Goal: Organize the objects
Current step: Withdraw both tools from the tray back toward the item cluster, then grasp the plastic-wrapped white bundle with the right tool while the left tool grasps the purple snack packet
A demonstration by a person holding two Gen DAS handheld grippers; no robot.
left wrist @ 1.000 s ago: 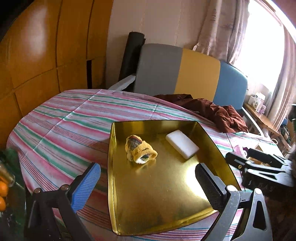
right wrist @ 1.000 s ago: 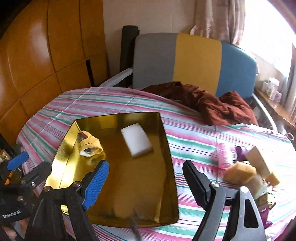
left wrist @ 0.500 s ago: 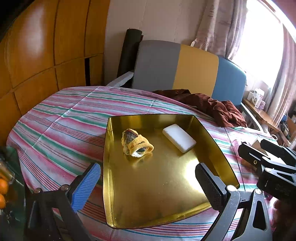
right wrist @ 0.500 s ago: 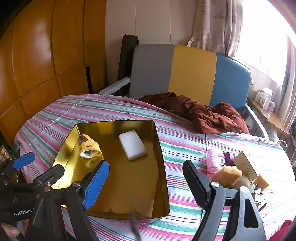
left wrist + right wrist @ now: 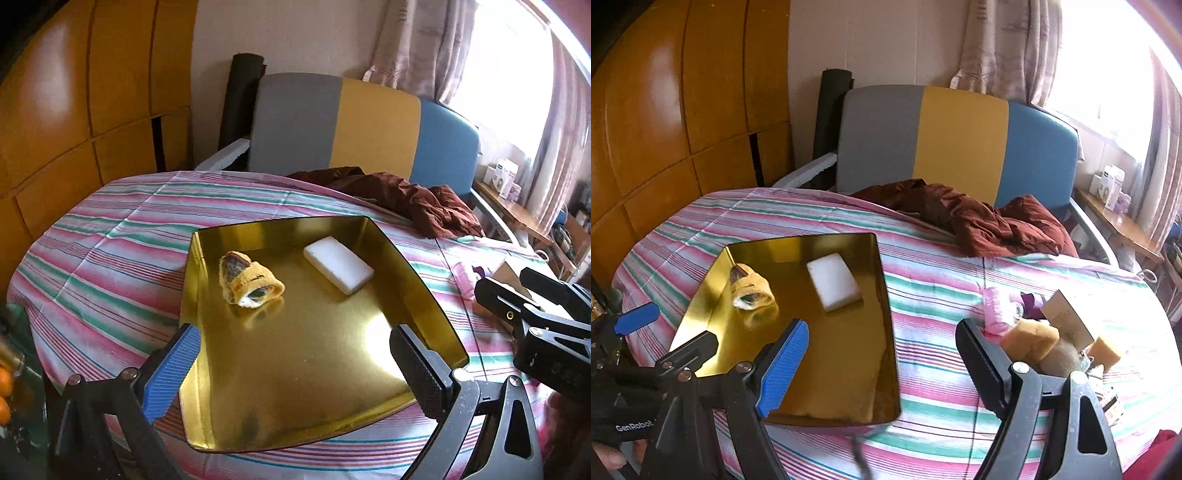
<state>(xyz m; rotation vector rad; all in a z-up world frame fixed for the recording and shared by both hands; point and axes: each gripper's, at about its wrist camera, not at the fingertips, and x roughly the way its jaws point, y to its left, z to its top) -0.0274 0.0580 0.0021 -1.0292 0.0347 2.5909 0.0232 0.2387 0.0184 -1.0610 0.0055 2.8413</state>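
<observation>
A gold tray (image 5: pixel 413 280) (image 5: pixel 882 317) lies on the striped tablecloth. In it sit a yellow rolled cloth (image 5: pixel 251 284) (image 5: pixel 751 291) and a white sponge block (image 5: pixel 338 264) (image 5: pixel 833 280). My left gripper (image 5: pixel 295 369) hovers over the tray's near edge, open with nothing between its fingers. My right gripper (image 5: pixel 879 365) hangs above the tray's right rim, also open and empty. Right of the tray lie a pink roll (image 5: pixel 995 308), tan sponges (image 5: pixel 1030 339), a cardboard box (image 5: pixel 1067 317) and a purple item (image 5: pixel 1030 301).
A maroon cloth (image 5: pixel 979 218) is heaped at the table's far side before a grey, yellow and blue chair (image 5: pixel 960 144). Wooden panels (image 5: pixel 74 110) stand at the left. Oranges (image 5: pixel 5 395) sit low at the left edge. A window shelf (image 5: pixel 1119 221) holds small boxes.
Both grippers have drawn back from the table, so the tray and its contents look smaller and farther away. Both stay open. Nothing on the table has moved.
</observation>
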